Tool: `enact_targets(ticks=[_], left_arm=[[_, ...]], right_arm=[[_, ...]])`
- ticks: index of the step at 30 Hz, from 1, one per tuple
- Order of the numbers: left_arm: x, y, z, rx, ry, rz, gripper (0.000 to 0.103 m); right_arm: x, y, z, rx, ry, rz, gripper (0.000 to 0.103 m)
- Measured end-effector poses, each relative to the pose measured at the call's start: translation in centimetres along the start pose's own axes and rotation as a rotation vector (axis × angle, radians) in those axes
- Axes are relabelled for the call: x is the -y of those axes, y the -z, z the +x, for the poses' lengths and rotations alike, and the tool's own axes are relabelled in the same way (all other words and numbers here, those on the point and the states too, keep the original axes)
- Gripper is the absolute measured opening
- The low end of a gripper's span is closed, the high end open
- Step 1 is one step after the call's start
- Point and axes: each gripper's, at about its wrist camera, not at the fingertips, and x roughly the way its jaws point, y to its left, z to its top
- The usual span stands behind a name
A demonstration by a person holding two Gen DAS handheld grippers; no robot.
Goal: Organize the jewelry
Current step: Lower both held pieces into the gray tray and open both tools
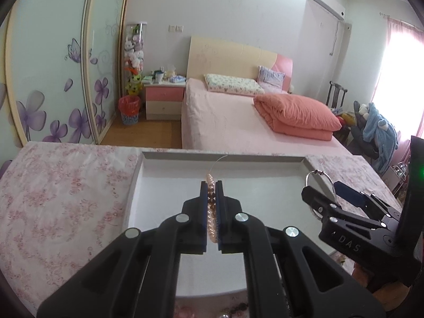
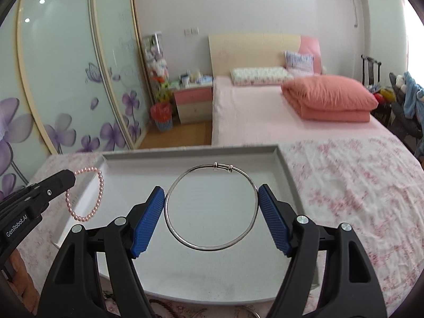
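Between my right gripper (image 2: 210,213) pads the silver bangle (image 2: 210,208) sits clamped; my left gripper (image 1: 211,185) pinches the pearl bracelet (image 2: 86,194). Below both lies the tray (image 2: 288,175); I should lower level, then release separately.

Your left gripper (image 1: 211,185) pinches a pink pearl bracelet (image 2: 87,193), loop dangling below its tips. Your right gripper (image 2: 210,198) spans a thin silver bangle (image 2: 169,228), held flat between the pads, over the grey tray (image 2: 287,169).
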Motion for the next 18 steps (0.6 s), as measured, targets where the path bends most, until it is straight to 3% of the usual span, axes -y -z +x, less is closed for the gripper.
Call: enact_targets(ticks=[4, 7, 18], left_arm=[[-0.5, 0.5, 1.6, -0.043, 0.009, -0.026, 0.007], [-1.2, 0.8, 2.2, -0.064, 0.015, -0.062, 0.011], [-4.4, 1.0, -1.5, -0.012, -0.033, -0.121, 0.032]], right_arm=[[-0.2, 0.2, 0.9, -0.043, -0.001, 0.001, 0.074], [0.1, 0.4, 0.7, -0.044, -0.002, 0.008, 0.082], [2.7, 0.6, -3.3, 0.012, 0.003, 0.039, 0.082]])
